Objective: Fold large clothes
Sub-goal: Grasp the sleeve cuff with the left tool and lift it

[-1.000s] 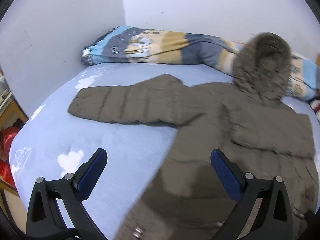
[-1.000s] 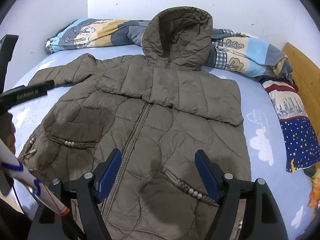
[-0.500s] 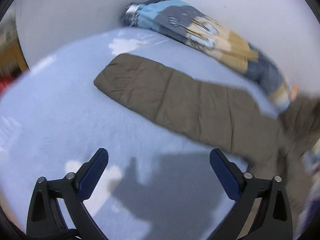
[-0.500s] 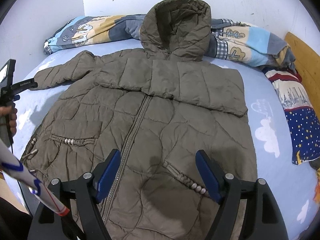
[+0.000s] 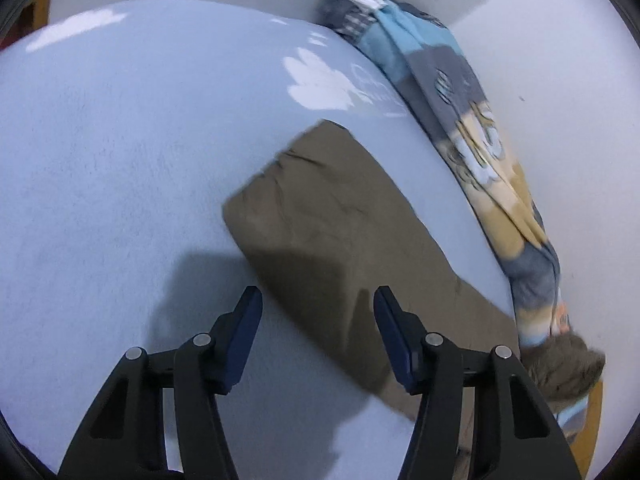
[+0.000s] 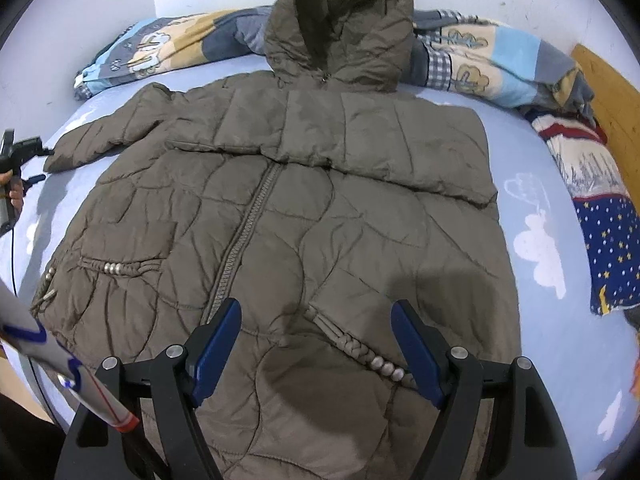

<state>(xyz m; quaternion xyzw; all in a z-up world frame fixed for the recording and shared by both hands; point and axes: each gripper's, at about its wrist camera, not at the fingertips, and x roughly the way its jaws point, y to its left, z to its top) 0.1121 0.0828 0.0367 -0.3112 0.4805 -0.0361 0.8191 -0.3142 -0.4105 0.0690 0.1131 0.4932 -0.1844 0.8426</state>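
On the bed [image 6: 560, 360] we see the coat [image 6: 288, 216] spread flat, zipped; one sleeve already folded across, other sleeve [image 5: 340, 216] still out. Left gripper [image 5: 318, 308] jaws have just been closing, nothing pinched yet. Right gripper [image 6: 316, 320] jaws spread, empty. Folding mostly left.

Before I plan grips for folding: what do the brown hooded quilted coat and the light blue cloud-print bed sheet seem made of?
Brown hooded quilted coat: likely thin synthetic shell over padding, with a slight sheen, fine crinkles and puffy stitched panels.
Light blue cloud-print bed sheet: matte, faintly fuzzy woven or brushed cloth; the fibre cannot be told.
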